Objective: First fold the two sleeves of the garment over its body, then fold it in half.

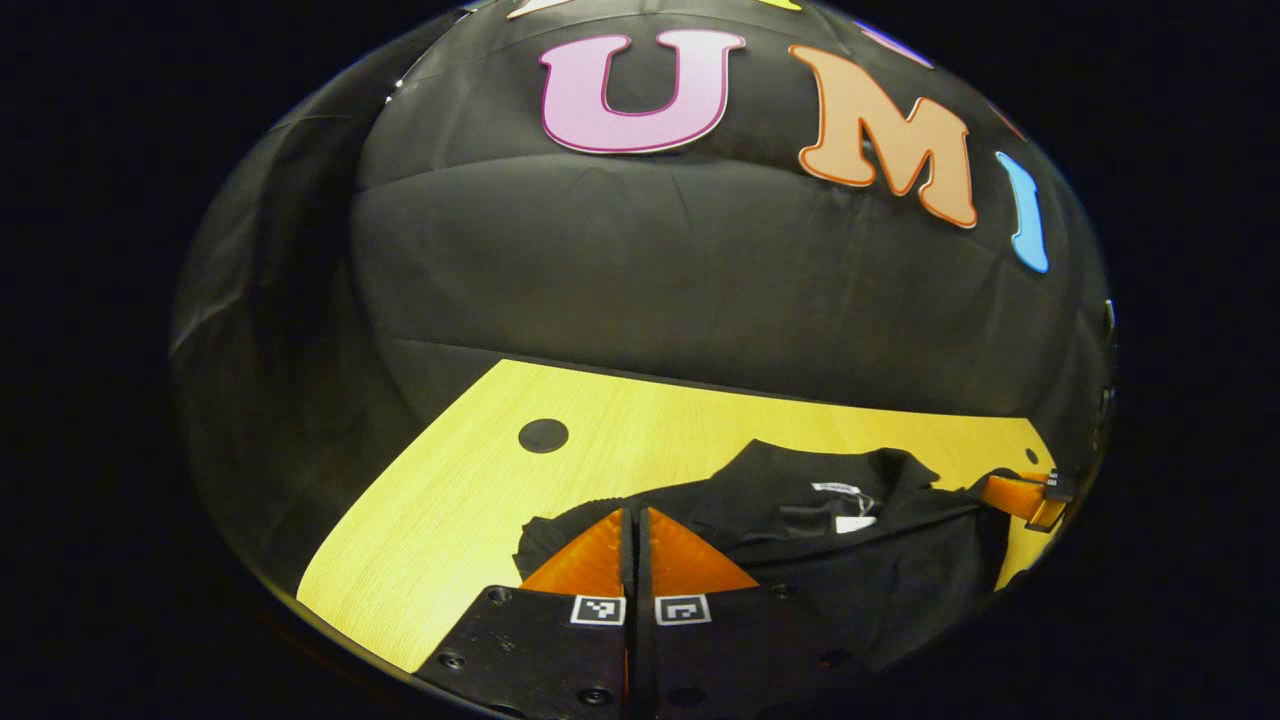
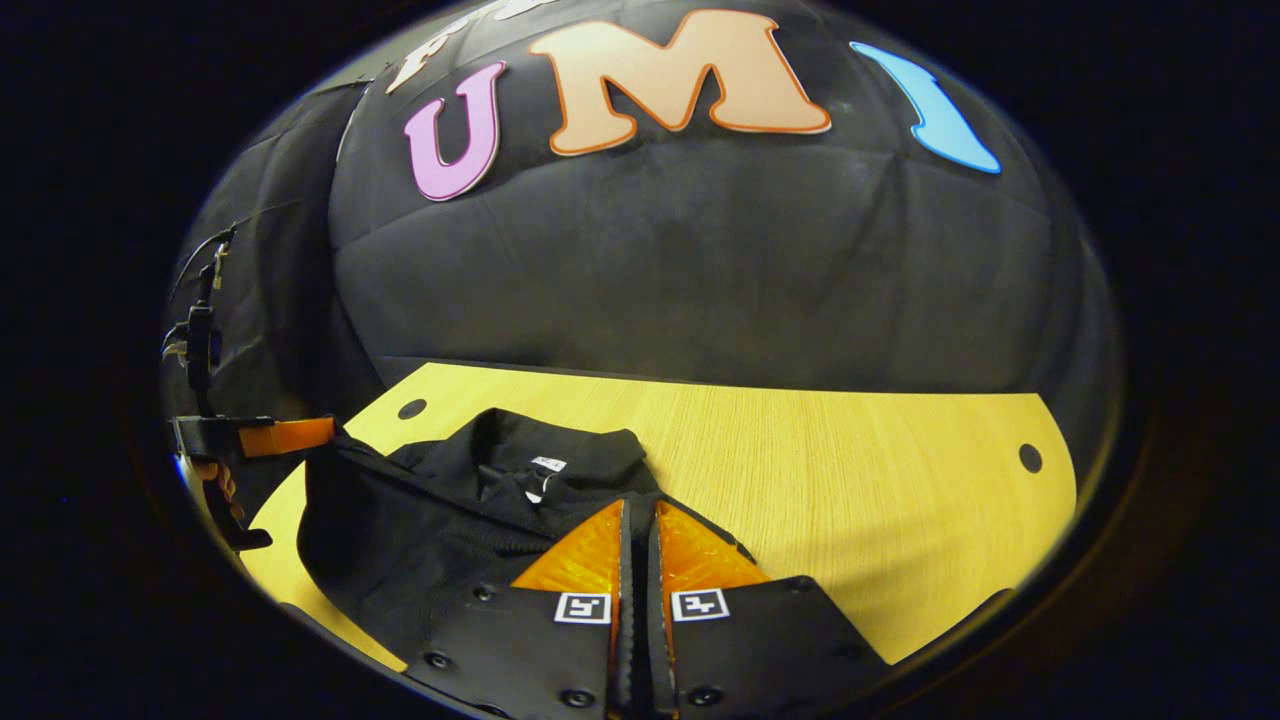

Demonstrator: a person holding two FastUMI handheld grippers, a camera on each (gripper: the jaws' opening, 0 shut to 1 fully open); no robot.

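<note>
A black garment (image 1: pixel 800 530) with white neck labels (image 1: pixel 835 489) lies bunched on the yellow wooden table (image 1: pixel 450 500). My left gripper (image 1: pixel 635 515) is shut, its tips pinching the garment's near left edge. In the right gripper view the same garment (image 2: pixel 420 520) stretches from my right gripper (image 2: pixel 638 505), shut on its edge, across to the left gripper (image 2: pixel 320 432) at the far left, which holds the other corner. In the left gripper view the right gripper (image 1: pixel 990 487) shows at the far right, against the cloth. The fabric between them looks raised and taut.
The table has round black holes (image 1: pixel 543 435) (image 2: pixel 1030 458) near its back corners. Bare tabletop (image 2: pixel 850 480) spreads to the right of the garment. The black booth wall stands just behind the table's far edge.
</note>
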